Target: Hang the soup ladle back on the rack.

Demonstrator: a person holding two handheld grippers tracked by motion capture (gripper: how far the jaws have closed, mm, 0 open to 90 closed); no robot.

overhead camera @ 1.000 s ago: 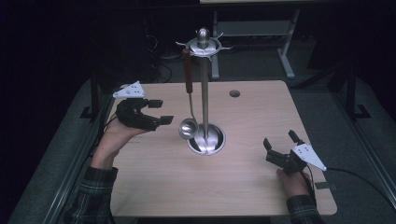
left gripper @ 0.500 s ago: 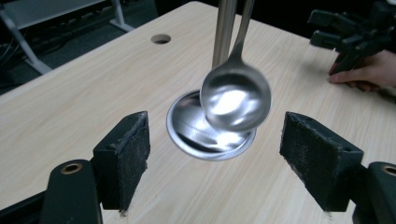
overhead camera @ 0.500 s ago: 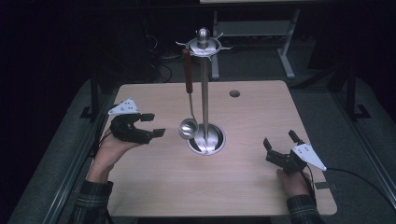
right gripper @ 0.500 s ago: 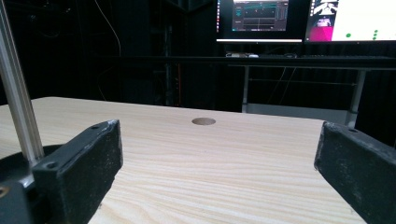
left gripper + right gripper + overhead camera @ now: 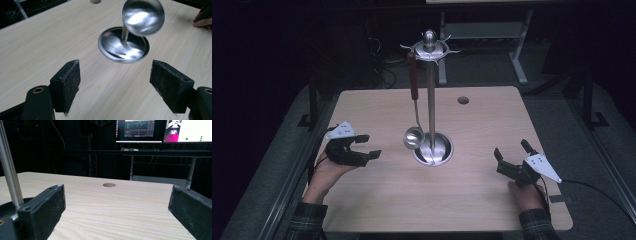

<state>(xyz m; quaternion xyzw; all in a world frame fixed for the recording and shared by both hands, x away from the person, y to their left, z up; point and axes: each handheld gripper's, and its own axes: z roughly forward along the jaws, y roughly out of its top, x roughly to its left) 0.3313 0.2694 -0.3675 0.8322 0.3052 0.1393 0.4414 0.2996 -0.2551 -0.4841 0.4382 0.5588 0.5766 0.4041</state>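
1. A metal utensil stand [image 5: 431, 100] is seen upright near the middle of the wooden tabletop [image 5: 472, 195], with a round dished base [image 5: 434, 150] and a crown of hooks at the top.
2. A ladle [image 5: 414, 107] with a brown handle is hung from one hook on the stand's left side; its steel bowl [image 5: 413, 137] is suspended just above the base, clear of the tabletop.
3. The left gripper [image 5: 365, 147] is held by the person's left hand [image 5: 324, 172] at the left part of the tabletop, well apart from the ladle, its fingers spread wide and holding nothing.
4. In the left gripper view, the ladle bowl [image 5: 143, 16] and the stand base [image 5: 123, 45] are framed ahead, between and beyond the two open fingers [image 5: 66, 83].
5. The right gripper [image 5: 513, 156] is held at the right part of the tabletop, near its front edge, with fingers parted and empty.
6. In the right gripper view, the stand's pole [image 5: 8, 170] is seen at the left edge, and a round hole [image 5: 109, 185] in the tabletop lies farther off between the open fingers [image 5: 42, 210].
7. Monitors [image 5: 160, 130] are visible in the dark background.
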